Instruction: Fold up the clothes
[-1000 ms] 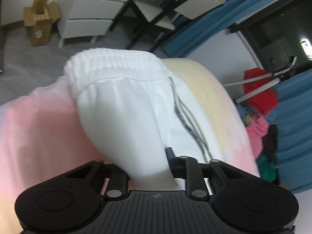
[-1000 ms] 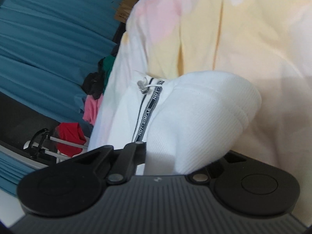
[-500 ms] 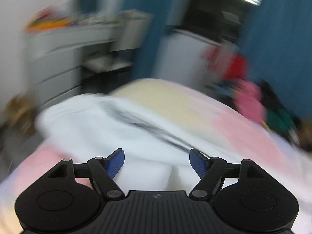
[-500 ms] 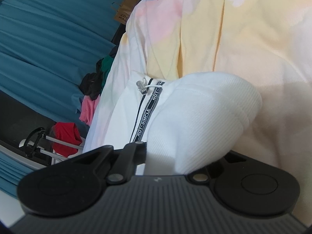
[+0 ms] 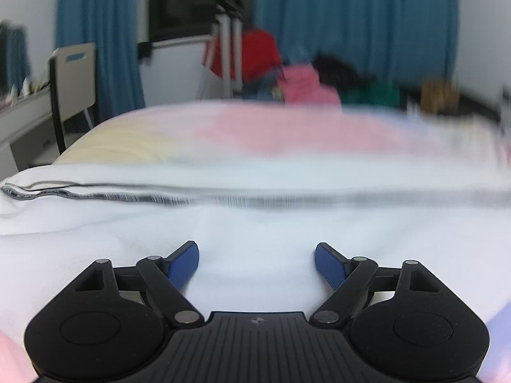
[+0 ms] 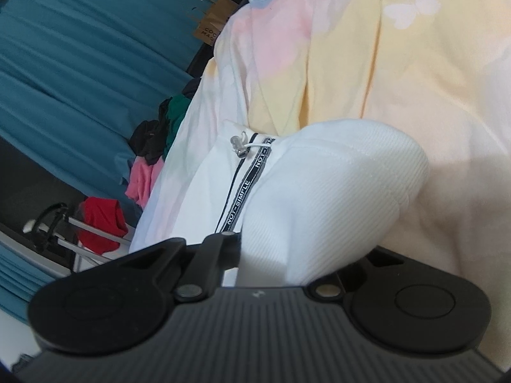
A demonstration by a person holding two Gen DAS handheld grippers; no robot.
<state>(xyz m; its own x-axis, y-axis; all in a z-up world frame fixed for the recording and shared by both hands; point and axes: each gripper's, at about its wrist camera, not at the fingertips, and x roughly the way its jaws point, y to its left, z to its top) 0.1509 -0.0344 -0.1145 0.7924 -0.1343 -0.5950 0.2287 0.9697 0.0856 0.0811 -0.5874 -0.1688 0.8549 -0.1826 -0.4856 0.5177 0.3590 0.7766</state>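
White, soft, light pants are pinched at the ribbed hem by the right gripper, left gripper spread w/ nothing held; waistband at 9 o'clock best grabbed.

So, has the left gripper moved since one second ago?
Yes. The left gripper has let go of the white garment and swung round: the chair, then up at the right, is now at far left.
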